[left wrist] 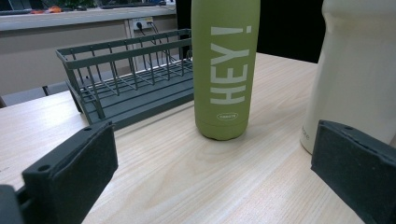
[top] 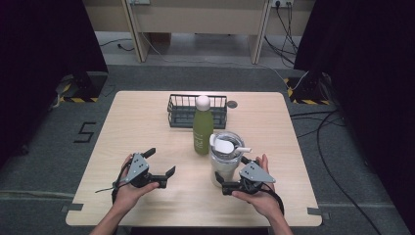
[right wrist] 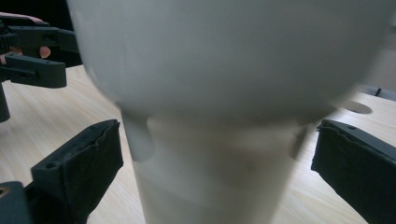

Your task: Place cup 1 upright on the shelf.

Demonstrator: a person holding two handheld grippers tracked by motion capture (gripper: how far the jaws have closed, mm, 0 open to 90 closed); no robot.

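My right gripper (top: 226, 187) sits at about 5 o'clock on the table (top: 147, 210), right up against the big white tumbler (top: 226, 164). In the right gripper view the white tumbler (right wrist: 215, 177) stands between my two black jaws. The jaws are wide apart. There is a gap on each side, so the pads do not press on the cup. It is very close and looks blurry.

The tumbler stands upright a little to the right of the middle of the table. It has a clear lid and a white handle (top: 222, 147) on top.

My left gripper (top: 160, 166) rests at about 7 o'clock on the table. Its jaws are wide apart too, and nothing is between them but bare wood. It points toward 3 o'clock, at the bottle and the cup.

The green bottle (top: 202, 128) stands upright just beside the tumbler, at about 11 o'clock from it. I cannot tell if they touch. It has a white cap (top: 202, 102). In the left gripper view the green bottle (left wrist: 225, 70) says "HEY!" in white letters down its side.

Behind the bottle, at 12 o'clock on the table, is a dark wire basket (top: 177, 110). The bottle stands in front of it, not inside.

My two hands are well apart from each other.
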